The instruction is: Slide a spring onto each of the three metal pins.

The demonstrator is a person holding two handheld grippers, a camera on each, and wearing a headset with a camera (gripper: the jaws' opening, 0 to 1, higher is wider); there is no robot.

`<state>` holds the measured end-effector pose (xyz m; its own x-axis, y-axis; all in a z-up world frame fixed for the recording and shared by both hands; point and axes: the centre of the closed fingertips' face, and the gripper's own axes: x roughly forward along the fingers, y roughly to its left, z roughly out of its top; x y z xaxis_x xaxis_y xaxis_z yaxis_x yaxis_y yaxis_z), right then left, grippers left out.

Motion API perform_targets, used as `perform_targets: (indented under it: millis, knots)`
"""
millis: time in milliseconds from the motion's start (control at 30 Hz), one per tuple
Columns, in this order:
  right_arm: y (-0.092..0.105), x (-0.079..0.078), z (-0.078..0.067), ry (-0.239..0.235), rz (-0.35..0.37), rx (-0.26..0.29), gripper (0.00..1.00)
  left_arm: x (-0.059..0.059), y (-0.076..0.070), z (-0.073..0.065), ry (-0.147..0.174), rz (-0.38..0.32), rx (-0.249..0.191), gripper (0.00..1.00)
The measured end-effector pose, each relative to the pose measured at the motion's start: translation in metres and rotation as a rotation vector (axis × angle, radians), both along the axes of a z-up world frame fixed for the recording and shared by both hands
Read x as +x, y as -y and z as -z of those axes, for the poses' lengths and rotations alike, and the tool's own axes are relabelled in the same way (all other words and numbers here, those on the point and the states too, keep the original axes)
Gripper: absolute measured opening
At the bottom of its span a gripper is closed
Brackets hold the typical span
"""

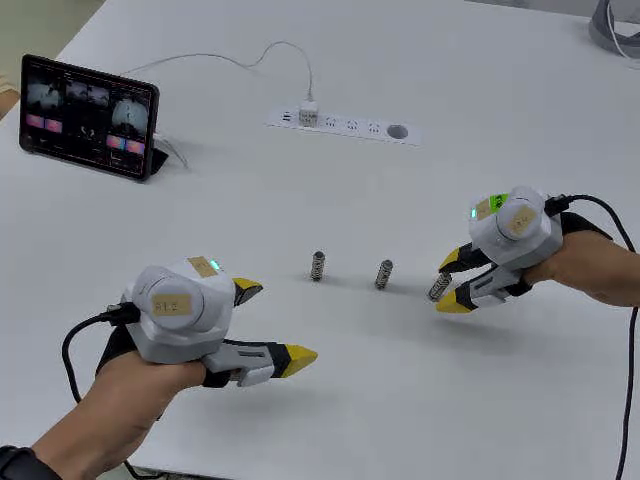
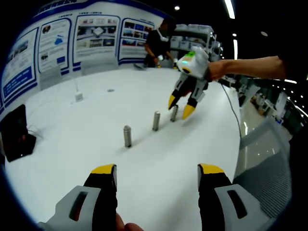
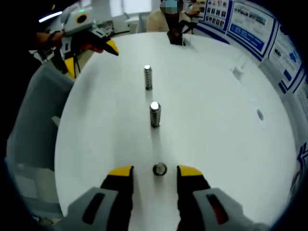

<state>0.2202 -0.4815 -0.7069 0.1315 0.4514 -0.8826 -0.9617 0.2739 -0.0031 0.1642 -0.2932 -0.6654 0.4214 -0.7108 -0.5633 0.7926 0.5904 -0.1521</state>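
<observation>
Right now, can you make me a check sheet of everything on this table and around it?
Surface: white table, no spills seen.
Job's things: three pins in a row. Left pin and middle pin stand upright with springs on them; right pin looks coiled too.
Clutter: tablet with its screen lit; power strip with a plug in it.
Grippers: left gripper open, holding nothing; right gripper open, fingers either side of the right pin, touch unclear.
Cables: white cable running from the plug toward the tablet; black cable at the left gripper, another at the right.
Surroundings: posters on a wall; a person beyond the table.
</observation>
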Motion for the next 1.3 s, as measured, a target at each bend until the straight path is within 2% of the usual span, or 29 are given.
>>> perform_targets:
  millis: [500,700,900,1033,1300]
  knots:
    - [0.013,-0.005,-0.01,0.015,0.098,0.036,0.45,0.002,0.004,-0.005,0.006,0.005,-0.003,0.7]
    - [0.013,-0.006,-0.016,0.023,0.174,0.102,0.46,0.005,0.002,-0.008,0.011,-0.006,-0.003,0.71]
    - [0.014,0.0,-0.025,0.044,0.292,0.199,0.48,0.006,-0.001,-0.01,0.011,-0.021,-0.006,0.7]
    - [0.012,-0.004,-0.031,0.041,0.332,0.25,0.52,0.008,-0.005,-0.008,0.003,-0.039,0.003,0.72]
    - [0.007,-0.011,-0.037,0.04,0.405,0.335,0.57,0.013,-0.008,-0.012,0.005,-0.062,-0.013,0.72]
